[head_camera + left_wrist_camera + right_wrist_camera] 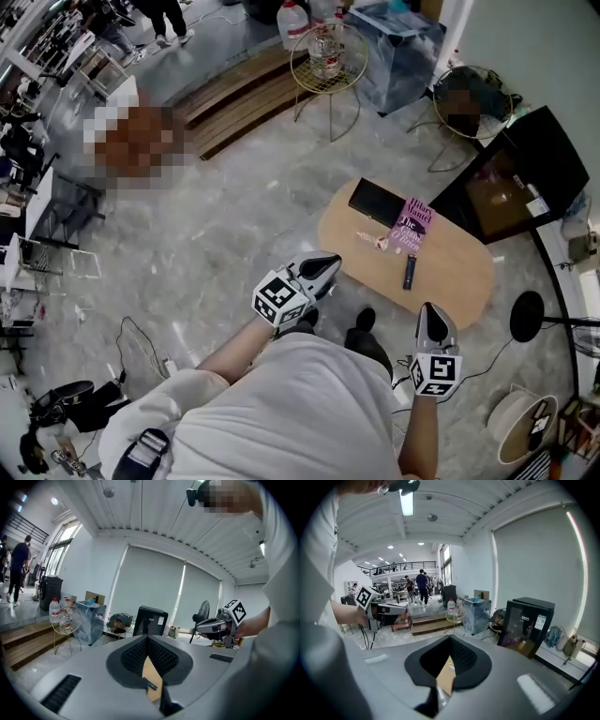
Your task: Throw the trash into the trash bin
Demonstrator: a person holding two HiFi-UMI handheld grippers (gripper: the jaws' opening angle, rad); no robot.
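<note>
White-shirted torso point(281, 403) fills the near foreground of the head view, with 2 tools held out in front of it at about waist level.

Left hand-held gripper point(330, 264): jaws closed together with nothing between them. It points at the near left end of the surface.

Right hand-held gripper point(432, 317): jaws also fully closed and empty, held just short of the surface's near edge.

Judgement: both are carried closed and empty because no pickup has begun.

Oval light-wood surface point(450, 272) lies just ahead and carries 4 items.
- Slim dark remote-like stick point(410, 271), nearest the person.
- Small crumpled pink-and-white scrap point(373, 240), taken to be the trash. It lies loose, apart from both tools and nearer the left one.
- Purple paperback book point(411, 225), just beside the scrap.
- Flat black rectangular box point(375, 202), at the book's far side. Whether they touch or overlap cannot be told.

The scrap is unobstructed from the near side. Either set of jaws would have to open before reaching for it.

Black glass-fronted cabinet point(511, 178) stands beyond the surface, to the right. Farthest is a translucent blue-grey plastic-lined container point(403, 47), beside a gold wire basket stand point(326, 56). It is probably the trash bin, though this is not confirmed. It stands well apart from the scrap, so a carry across open floor is anticipated.
</note>
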